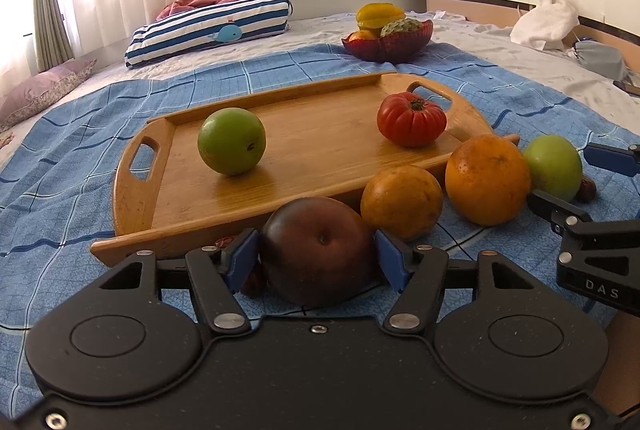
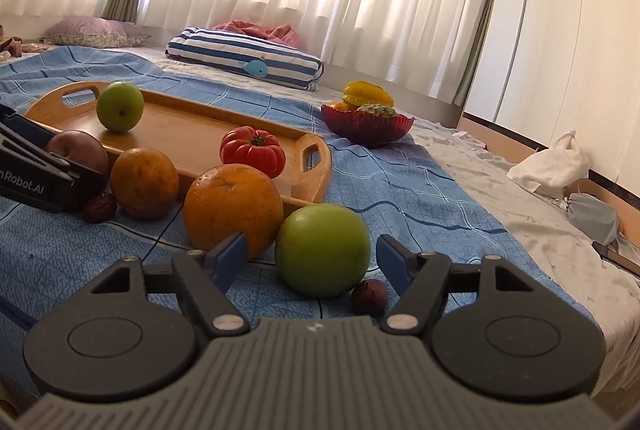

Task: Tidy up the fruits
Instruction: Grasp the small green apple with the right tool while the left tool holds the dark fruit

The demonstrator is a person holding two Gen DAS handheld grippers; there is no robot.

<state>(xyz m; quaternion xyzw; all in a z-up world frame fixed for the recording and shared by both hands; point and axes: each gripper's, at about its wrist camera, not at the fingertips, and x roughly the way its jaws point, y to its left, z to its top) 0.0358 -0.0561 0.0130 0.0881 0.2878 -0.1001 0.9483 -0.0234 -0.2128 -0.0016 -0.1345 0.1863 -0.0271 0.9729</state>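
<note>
My left gripper [image 1: 317,254] is shut on a dark red apple [image 1: 320,270] that rests on the blue cloth, just in front of the wooden tray [image 1: 320,158]. A green apple [image 1: 231,141] and a ribbed red tomato [image 1: 412,118] sit on the tray. Two oranges [image 1: 401,202] [image 1: 488,178] lie beside the tray's near right edge. My right gripper [image 2: 310,250] is open around a second green apple [image 2: 323,248], with a gap showing at the left pad. That apple lies on the cloth against the bigger orange [image 2: 234,208].
Small dark red fruits [image 2: 369,296] [image 2: 99,207] lie on the cloth by the apples. A red glass bowl [image 2: 366,128] with a starfruit and other fruit stands beyond the tray. A striped pillow [image 1: 208,26] and a white bag [image 1: 546,18] lie on the bed farther back.
</note>
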